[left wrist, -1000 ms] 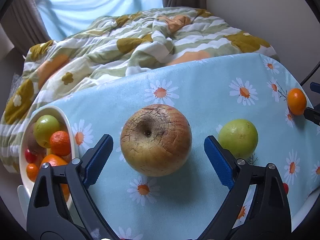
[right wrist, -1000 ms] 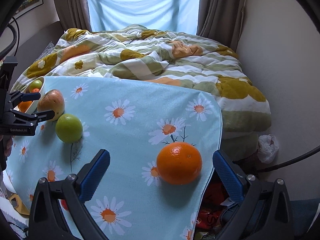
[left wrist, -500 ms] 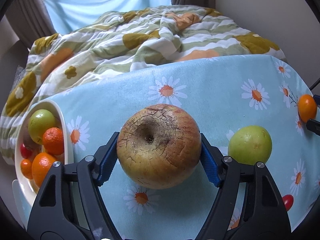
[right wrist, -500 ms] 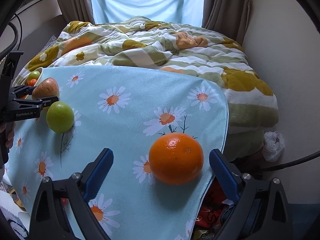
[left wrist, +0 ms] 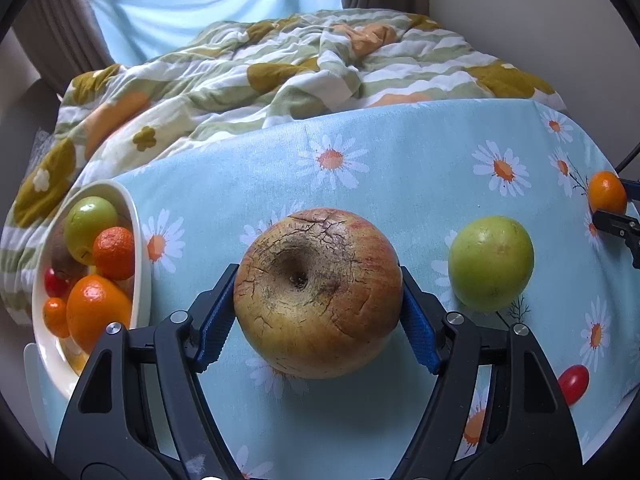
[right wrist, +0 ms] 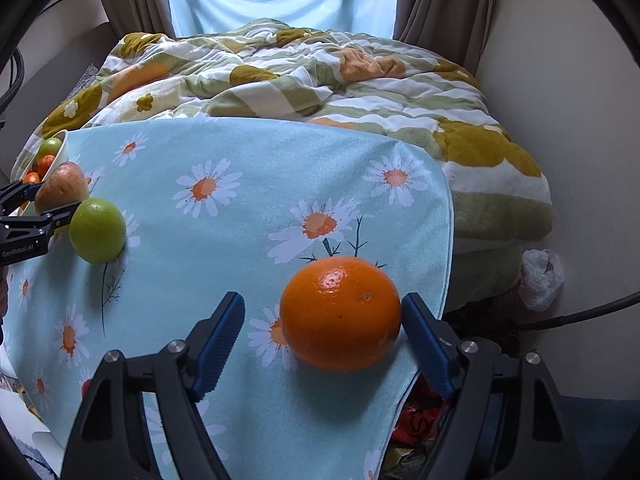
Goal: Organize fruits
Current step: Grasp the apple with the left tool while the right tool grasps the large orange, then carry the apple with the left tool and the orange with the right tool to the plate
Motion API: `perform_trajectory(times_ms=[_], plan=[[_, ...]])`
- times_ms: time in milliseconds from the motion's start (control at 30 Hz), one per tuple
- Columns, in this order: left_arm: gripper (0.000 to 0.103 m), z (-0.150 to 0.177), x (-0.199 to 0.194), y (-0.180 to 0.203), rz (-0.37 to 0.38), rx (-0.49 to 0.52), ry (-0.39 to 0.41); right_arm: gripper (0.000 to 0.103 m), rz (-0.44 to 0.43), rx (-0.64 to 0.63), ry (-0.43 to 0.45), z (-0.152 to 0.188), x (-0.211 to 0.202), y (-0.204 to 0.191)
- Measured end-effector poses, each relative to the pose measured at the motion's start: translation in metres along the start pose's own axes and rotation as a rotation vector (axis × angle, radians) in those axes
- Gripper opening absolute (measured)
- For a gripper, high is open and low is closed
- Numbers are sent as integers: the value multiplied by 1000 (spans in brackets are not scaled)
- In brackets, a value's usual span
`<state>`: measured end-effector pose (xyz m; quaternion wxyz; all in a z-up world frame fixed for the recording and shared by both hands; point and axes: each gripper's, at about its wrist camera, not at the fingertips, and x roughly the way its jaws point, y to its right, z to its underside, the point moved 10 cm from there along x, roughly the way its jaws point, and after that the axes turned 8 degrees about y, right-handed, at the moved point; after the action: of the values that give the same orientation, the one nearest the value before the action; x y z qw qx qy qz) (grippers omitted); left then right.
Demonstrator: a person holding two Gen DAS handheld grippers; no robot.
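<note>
A big cracked reddish-yellow apple (left wrist: pixel 318 292) sits on the daisy tablecloth (left wrist: pixel 400 168), and my left gripper (left wrist: pixel 316 276) is shut on it, both blue pads pressing its sides. A green apple (left wrist: pixel 491 262) lies just right of it. In the right wrist view an orange (right wrist: pixel 340 312) rests near the cloth's right edge between the closing jaws of my right gripper (right wrist: pixel 322 304). Its right pad is at the peel; its left pad stands a gap away. A white oval bowl (left wrist: pixel 138 232) at the left holds several fruits.
A red cherry tomato (left wrist: pixel 574 384) lies at the cloth's near right. A rumpled flowered duvet (right wrist: pixel 320 80) covers the bed behind the table. Past the table's right edge (right wrist: pixel 448 240) the floor has a white plastic bag (right wrist: pixel 540 276) and a black cable.
My left jaws closed from wide apart onto the big apple. My right jaws narrowed around the orange as that gripper came lower and nearer to it.
</note>
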<state>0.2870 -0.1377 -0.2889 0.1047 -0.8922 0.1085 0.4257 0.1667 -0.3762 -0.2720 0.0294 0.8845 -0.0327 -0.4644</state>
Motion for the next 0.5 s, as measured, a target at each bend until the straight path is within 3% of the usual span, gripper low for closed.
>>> perform_trajectory(times_ms=[500], plan=[[79, 20, -20, 2, 15, -16, 5, 56, 27, 24, -4, 0, 1, 6]])
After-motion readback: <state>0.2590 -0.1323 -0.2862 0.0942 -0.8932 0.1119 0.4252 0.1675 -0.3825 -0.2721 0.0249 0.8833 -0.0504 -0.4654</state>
